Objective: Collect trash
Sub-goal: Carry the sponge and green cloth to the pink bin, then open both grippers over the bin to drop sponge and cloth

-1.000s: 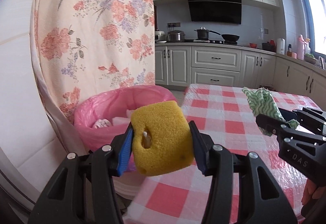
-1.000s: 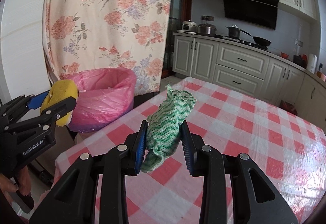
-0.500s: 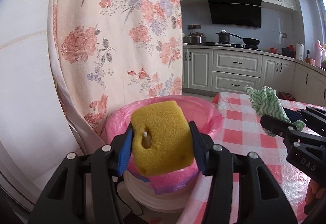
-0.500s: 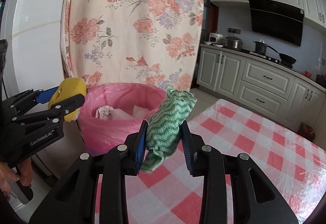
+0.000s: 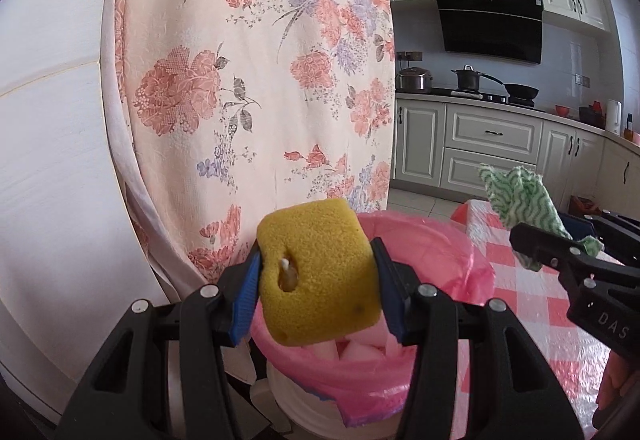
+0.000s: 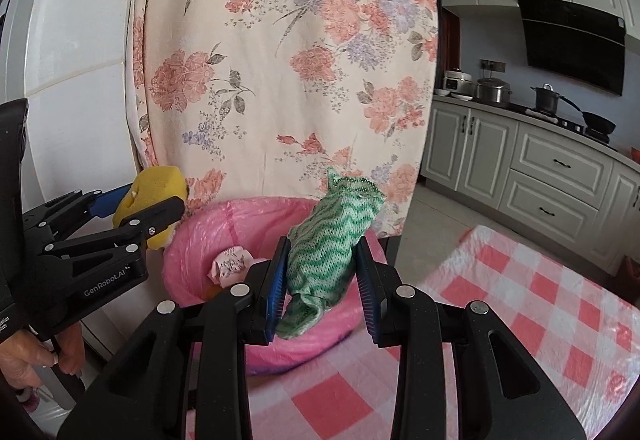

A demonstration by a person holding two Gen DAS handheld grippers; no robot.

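My left gripper [image 5: 318, 280] is shut on a yellow sponge [image 5: 320, 274] and holds it over the near rim of a trash bin lined with a pink bag [image 5: 452, 248]. My right gripper [image 6: 324, 280] is shut on a green and white wavy-patterned cloth [image 6: 332, 236] and holds it just above the bin's pink bag [image 6: 208, 240]. The left gripper with the sponge [image 6: 150, 196] shows at the left of the right wrist view. The right gripper with the cloth [image 5: 520, 196] shows at the right of the left wrist view. Crumpled paper [image 6: 230, 264] lies in the bin.
The bin stands beside a table with a red and white checked cloth [image 6: 540, 312]. A floral curtain [image 5: 260, 80] hangs right behind the bin, with a white wall [image 5: 48, 160] to its left. Kitchen cabinets [image 6: 540, 168] stand at the back right.
Both grippers have moved left from over the table to the bin, each still holding its item. The bin now fills the lower middle of both views.
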